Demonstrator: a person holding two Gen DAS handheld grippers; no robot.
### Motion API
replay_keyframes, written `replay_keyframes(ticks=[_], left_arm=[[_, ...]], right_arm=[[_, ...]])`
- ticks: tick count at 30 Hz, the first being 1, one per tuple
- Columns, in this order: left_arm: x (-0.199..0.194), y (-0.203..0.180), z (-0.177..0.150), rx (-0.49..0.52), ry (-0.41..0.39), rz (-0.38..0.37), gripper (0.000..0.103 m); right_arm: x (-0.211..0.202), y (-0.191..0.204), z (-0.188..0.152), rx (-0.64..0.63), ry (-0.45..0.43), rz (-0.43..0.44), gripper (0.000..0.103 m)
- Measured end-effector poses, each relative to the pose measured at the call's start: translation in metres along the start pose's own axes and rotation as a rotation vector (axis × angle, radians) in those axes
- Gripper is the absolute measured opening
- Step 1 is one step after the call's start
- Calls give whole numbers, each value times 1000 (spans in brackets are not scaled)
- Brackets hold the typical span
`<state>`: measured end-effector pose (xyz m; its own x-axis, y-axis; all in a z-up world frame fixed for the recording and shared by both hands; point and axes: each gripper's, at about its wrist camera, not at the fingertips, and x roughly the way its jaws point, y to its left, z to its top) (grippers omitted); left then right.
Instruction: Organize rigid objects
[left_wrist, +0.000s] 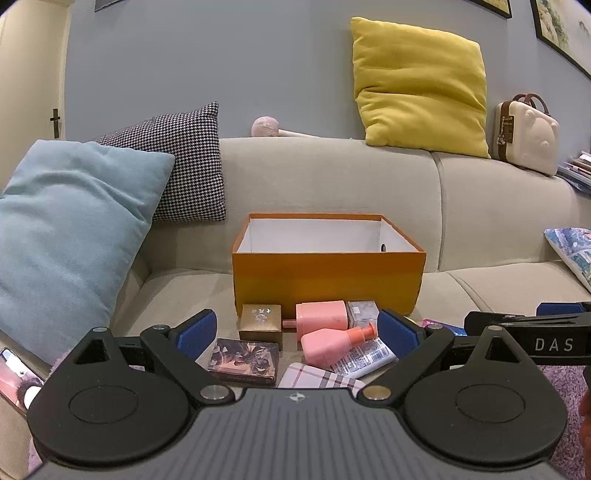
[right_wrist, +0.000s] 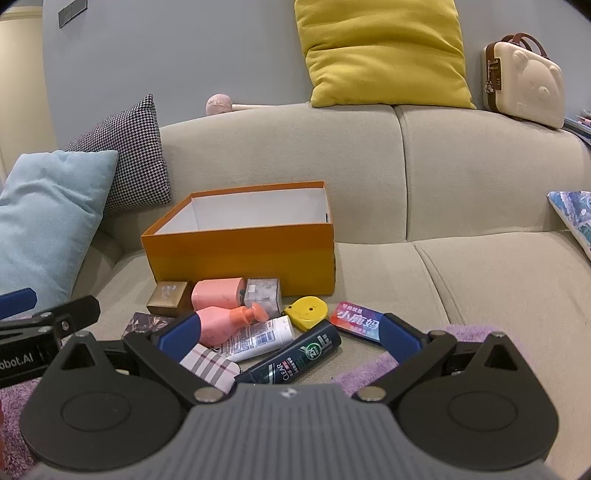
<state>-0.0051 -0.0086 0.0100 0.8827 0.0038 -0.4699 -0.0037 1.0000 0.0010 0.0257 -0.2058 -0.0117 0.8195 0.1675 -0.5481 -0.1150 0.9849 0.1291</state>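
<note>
Left gripper (left_wrist: 297, 332): fingers spread wide, holding nothing, low over the clutter.
Right gripper (right_wrist: 290, 332): also spread wide and empty.
Orange box (left_wrist: 327, 275): sat open on the sofa (left_wrist: 498, 206) seat.
Small items: pink bottle (right_wrist: 229, 321), gold box (left_wrist: 260, 326), dark tube (right_wrist: 295, 360) lay just in front of the box.

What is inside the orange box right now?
Nothing visible: the orange box shows only bare white inner walls in both views. Its floor is hidden behind the near wall, so something low inside cannot be ruled out. The items, like the pink bottle, lie outside, in front.
</note>
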Motion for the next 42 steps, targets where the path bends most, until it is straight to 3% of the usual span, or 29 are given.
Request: replay_keyframes(ticks=[24, 35, 42], left_arm=[[1, 0, -3, 2, 5, -3, 103], [10, 5, -4, -12, 54, -33, 103], [27, 13, -7, -30, 133, -93, 91]], right_arm=[[2, 1, -3, -1, 10, -3, 102], [7, -2, -4, 10, 5, -2, 102], [27, -4, -3, 19, 97, 38, 102]])
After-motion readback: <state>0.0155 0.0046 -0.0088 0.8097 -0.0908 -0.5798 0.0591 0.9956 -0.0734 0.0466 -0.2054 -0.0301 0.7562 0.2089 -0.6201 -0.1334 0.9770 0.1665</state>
